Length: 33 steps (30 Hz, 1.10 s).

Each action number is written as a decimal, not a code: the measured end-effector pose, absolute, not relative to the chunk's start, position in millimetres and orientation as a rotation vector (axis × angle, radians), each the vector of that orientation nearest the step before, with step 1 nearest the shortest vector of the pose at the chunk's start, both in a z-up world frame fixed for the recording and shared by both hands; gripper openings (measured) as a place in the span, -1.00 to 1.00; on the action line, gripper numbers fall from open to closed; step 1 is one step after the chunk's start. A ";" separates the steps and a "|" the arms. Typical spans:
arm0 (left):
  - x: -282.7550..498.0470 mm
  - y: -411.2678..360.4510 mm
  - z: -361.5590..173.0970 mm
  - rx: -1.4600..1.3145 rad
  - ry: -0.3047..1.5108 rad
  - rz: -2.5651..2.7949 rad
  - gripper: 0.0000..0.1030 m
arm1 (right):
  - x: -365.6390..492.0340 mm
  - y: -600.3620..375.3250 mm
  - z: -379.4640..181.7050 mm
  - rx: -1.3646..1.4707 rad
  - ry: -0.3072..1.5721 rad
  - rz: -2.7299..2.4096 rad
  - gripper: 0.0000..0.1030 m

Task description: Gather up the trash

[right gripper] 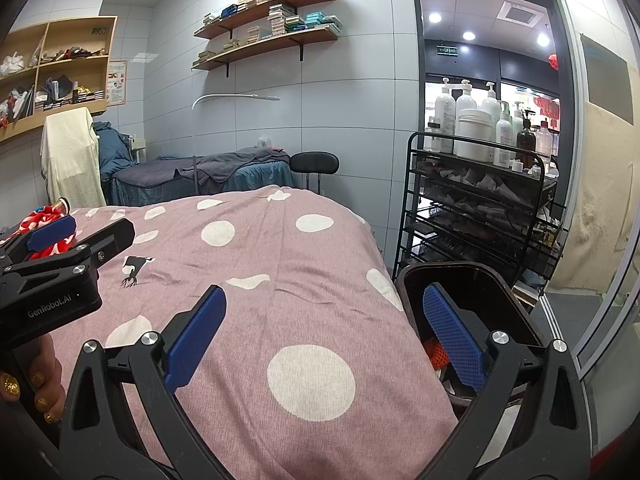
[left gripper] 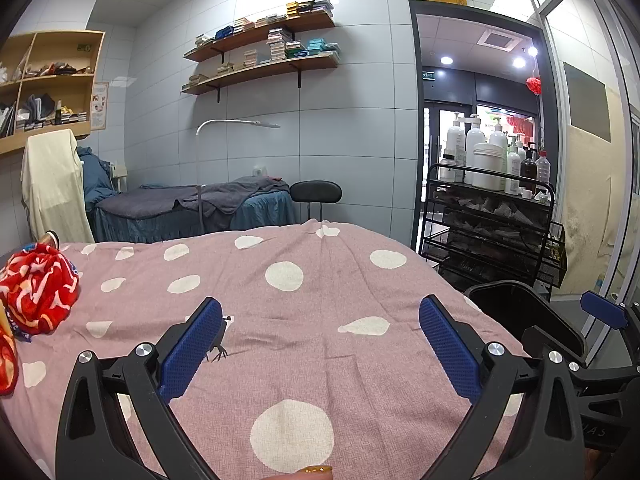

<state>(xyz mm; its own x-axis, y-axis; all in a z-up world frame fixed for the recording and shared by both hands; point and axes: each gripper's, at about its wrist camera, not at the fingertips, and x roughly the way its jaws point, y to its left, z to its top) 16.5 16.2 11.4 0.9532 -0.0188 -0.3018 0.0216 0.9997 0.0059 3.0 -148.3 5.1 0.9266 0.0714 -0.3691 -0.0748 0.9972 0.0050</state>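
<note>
the left gripper (left gripper: 320, 344) hangs over the pink polka-dot bedcover (left gripper: 304, 304), its blue-padded fingers (left gripper: 192, 344) spread wide and holding nothing. the right gripper (right gripper: 324, 336) is likewise released and empty, its left finger over the cover's right side and its right finger in front of the mouth of the dark trash bin (right gripper: 472, 280), which stands on the floor just beside the bed's right edge. a bit of orange netting (right gripper: 434, 352) shows inside the bin, low down behind that finger. in the right wrist view the left gripper's black body sits at the near left, held by a hand (right gripper: 36, 384) with gold-painted nails.

on the cover's far left lies a crumpled red and white wrapper (left gripper: 36, 288), with what looks like the round end of a can (left gripper: 51, 237) just behind it; what exactly it is cannot be told. a small black bird print (right gripper: 134, 270) marks the cover near its left middle.

right of the bed, beyond the bin, a black wire trolley (right gripper: 480, 216) carries white pump bottles (right gripper: 466, 116) on its top tier. farther back stand a black stool (right gripper: 314, 162), a second bed under grey and blue covers (right gripper: 208, 174), and wall shelves (right gripper: 268, 40) stacked with small boxes.
</note>
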 end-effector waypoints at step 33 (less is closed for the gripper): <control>19.7 14.8 10.1 0.006 0.325 -0.037 0.90 | 4.6 -145.8 5.6 0.001 0.396 0.087 0.89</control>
